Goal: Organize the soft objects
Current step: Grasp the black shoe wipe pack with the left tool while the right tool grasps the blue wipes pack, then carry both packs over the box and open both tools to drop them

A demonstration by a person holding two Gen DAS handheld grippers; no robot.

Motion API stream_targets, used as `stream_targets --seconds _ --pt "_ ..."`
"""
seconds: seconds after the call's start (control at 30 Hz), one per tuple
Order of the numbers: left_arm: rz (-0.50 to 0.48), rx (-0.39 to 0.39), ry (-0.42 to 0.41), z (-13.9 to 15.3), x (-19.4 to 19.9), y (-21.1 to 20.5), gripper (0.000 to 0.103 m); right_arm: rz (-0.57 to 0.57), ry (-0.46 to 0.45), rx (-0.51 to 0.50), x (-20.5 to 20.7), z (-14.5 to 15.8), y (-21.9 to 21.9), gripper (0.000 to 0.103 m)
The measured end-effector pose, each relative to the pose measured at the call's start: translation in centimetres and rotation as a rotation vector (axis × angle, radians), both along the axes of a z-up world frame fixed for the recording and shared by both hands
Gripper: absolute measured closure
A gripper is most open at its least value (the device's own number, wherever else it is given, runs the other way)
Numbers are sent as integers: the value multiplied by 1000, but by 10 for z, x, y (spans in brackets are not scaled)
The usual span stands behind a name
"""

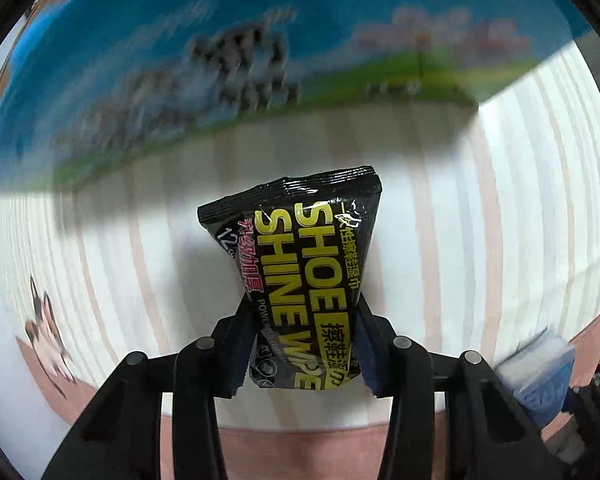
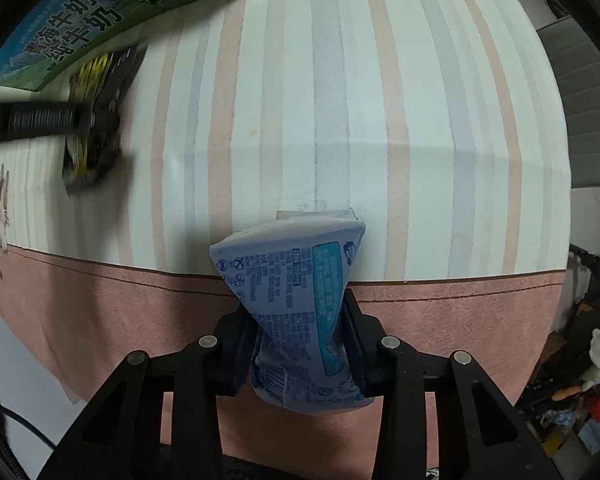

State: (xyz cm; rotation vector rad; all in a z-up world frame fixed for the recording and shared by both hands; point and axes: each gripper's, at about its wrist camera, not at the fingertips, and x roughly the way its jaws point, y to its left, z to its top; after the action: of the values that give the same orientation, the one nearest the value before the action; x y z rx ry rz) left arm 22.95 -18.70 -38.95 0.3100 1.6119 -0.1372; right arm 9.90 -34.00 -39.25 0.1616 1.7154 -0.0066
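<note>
Fingers [image 1: 242, 344] of the left gripper [image 1: 302, 344] pinch a glossy black plastic pack of shoe-shine wipes with yellow lettering [image 1: 300, 264] at its lower half; the pack is squeezed narrow at the grip and flares wider toward its crimped far end. It is held above the tabletop [image 1: 500, 200], which is covered by a cloth of pale vertical stripes with a pink border [image 1: 300, 448]. Beyond the pack stands a blue and green printed milk carton box [image 1: 220, 60], blurred in this view. At the left edge of the cloth a small cat figure [image 1: 44, 328] is printed.

On the right gripper [image 2: 298, 344], the fingers [image 2: 354, 336] are pressed onto a light blue soft plastic pack with fine printed text [image 2: 296, 300], pinched at its waist so the film twists and bulges above and below. The pack is over the seam where the striped area meets the pink border of the cloth.

Seen from the right wrist, the black pack sits well to the left, near the carton box, with the left gripper's black finger across it; the two packs are well apart. From the left wrist, the blue pack shows blurred at the lower right edge.

Whether either pack touches the cloth cannot be told.
</note>
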Motion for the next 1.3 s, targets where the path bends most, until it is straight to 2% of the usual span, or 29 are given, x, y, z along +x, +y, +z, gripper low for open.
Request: stream_targets --seconds 0.23,0.33,0.4,0.5,0.57,0.6,0.67,0.8,0.87,0.97,1.03,1.2,1.3 --pt "104 15 37 -6 -31 40 62 -15 4 45 13 17 14 63" --pt "141 -20 44 -6 -42 65 53 -9 16 37 18 12 27 58" --pt "172 -25 54 -9 -42 78 37 -36 40 44 18 6 31 50" --pt "194 -59 69 -7 -35 115 35 -28 47 22 19 -2 35 48" --pt "175 -67 59 -10 -28 132 38 -14 48 -2 18 -3 41 47" --pt "160 -75 53 -4 -28 137 46 -9 47 -17 19 -5 44 47" --pt "143 -92 53 -5 -45 119 61 11 41 -52 19 -6 53 48" --pt "96 -93 42 3 -48 96 65 39 37 -83 18 -3 70 63" --pt "94 -122 53 5 -46 94 65 28 36 -62 20 4 74 65" --pt "74 -164 31 27 -33 86 65 -17 16 -9 26 24 75 66" --pt "55 -202 2 53 -27 90 65 -59 -11 38 34 42 71 66" --pt "38 -327 -52 122 -1 105 65 -138 -122 173 67 104 64 66" --pt "30 -365 -98 162 28 115 65 -143 -205 233 94 144 68 66"
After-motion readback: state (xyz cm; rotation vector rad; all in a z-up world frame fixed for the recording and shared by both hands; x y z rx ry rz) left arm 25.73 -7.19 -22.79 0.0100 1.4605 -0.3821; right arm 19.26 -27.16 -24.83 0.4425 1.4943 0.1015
